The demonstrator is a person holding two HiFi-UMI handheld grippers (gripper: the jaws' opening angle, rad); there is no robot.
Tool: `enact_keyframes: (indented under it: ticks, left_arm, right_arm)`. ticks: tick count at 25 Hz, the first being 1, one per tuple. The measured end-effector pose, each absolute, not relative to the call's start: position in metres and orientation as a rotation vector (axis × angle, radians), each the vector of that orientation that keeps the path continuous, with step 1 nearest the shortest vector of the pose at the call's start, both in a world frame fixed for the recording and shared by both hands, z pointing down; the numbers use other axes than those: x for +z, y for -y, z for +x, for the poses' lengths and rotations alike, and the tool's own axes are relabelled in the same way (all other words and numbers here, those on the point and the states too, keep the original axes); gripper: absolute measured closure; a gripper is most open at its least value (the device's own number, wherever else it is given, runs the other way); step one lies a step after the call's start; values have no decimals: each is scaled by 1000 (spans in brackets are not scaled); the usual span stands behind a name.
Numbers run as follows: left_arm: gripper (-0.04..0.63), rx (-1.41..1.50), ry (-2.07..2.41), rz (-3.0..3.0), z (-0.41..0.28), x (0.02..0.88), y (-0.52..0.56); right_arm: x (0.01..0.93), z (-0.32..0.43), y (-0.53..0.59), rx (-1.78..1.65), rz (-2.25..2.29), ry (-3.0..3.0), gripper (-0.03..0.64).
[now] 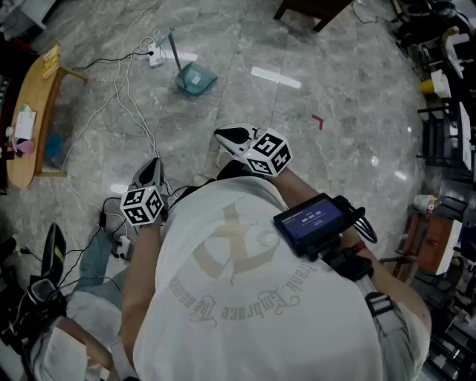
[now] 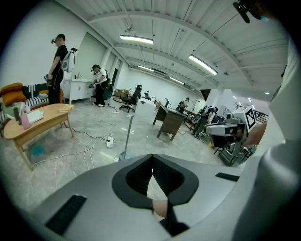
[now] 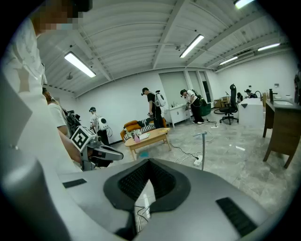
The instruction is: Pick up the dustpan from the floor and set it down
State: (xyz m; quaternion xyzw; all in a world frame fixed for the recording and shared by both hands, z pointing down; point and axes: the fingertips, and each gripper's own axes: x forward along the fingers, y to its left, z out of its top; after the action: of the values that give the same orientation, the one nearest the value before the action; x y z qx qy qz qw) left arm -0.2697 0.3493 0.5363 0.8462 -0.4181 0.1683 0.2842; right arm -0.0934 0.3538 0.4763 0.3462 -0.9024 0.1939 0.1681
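Note:
The teal dustpan (image 1: 195, 78) stands on the grey floor ahead of me, its long handle (image 1: 172, 46) rising from it. In the left gripper view its handle (image 2: 128, 134) shows beyond the jaws, and in the right gripper view its handle (image 3: 202, 149) stands far off. My left gripper (image 1: 152, 168) is held low by my left side, well short of the dustpan; its jaws (image 2: 152, 159) are shut with nothing between them. My right gripper (image 1: 227, 136) is held in front of my chest, also apart from the dustpan, and its jaws (image 3: 149, 163) meet with nothing held.
A wooden table (image 1: 33, 111) stands at the left. A power strip (image 1: 155, 56) with trailing cables lies beside the dustpan. A dark desk (image 1: 312, 11) stands at the far side, and shelves (image 1: 446, 111) line the right. Other people (image 2: 59, 70) stand in the background.

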Motion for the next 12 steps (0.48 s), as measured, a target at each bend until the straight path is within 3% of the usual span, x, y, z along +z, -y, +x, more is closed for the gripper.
enact_keyframes:
  ticks: [12]
  left_arm:
    - [583,419,1171,2207,-303,535,-355]
  right_arm:
    - [465,-109,-334,528,1045,2552,600]
